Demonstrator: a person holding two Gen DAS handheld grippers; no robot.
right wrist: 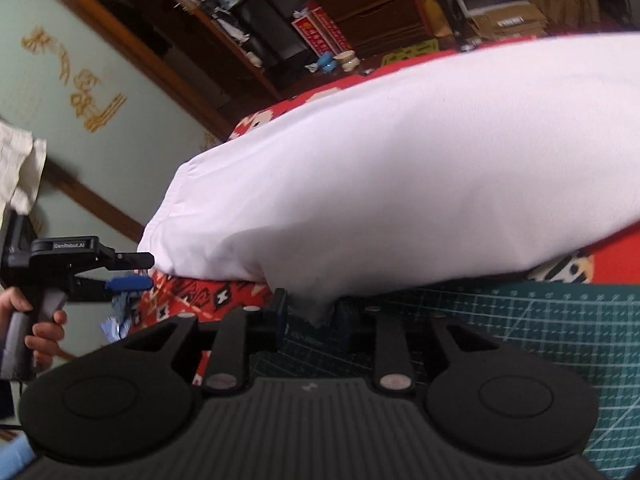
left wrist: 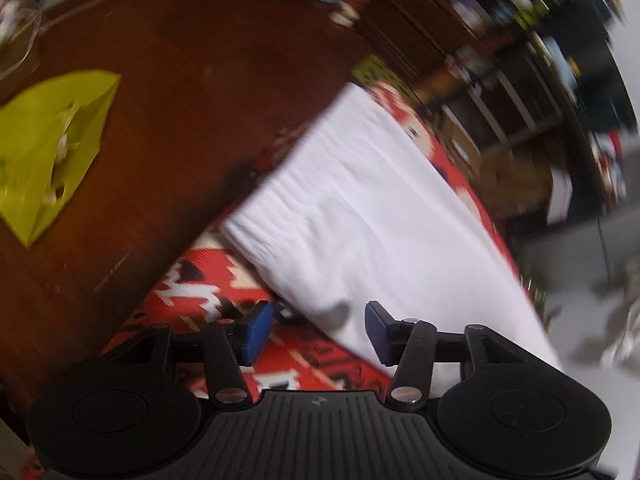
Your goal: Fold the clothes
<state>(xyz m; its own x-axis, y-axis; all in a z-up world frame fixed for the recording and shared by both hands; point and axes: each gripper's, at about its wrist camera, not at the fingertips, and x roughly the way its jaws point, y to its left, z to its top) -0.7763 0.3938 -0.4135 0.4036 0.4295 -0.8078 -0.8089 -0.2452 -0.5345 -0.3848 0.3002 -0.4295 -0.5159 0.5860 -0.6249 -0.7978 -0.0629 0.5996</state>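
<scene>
The white garment (left wrist: 360,216) lay spread on a red patterned cloth (left wrist: 200,280), directly ahead of the left gripper (left wrist: 318,330) and slanting away up and to its right. That gripper's jaws stood apart with blue pads (left wrist: 258,332) showing; a rounded lower edge of the garment hung in front of the gap between them, and neither pad pressed on it. To the gripper's left stretched a dark wooden surface (left wrist: 180,100) with a yellow-green bag (left wrist: 48,148) lying on it, well apart from the garment. From the right wrist view, the white garment (right wrist: 400,168) filled the space just ahead of the right gripper (right wrist: 312,314), and a bunched corner of the fabric dipped down between its fingers. Whether the pads actually pinched that corner could not be told, since they sat in shadow. Beneath and to the right of this gripper lay a green cutting mat (right wrist: 560,320) with grid lines. Far to its left, a person's hand (right wrist: 40,328) held the handle of the left gripper (right wrist: 138,272), whose tips sat just beside the garment's near edge.
</scene>
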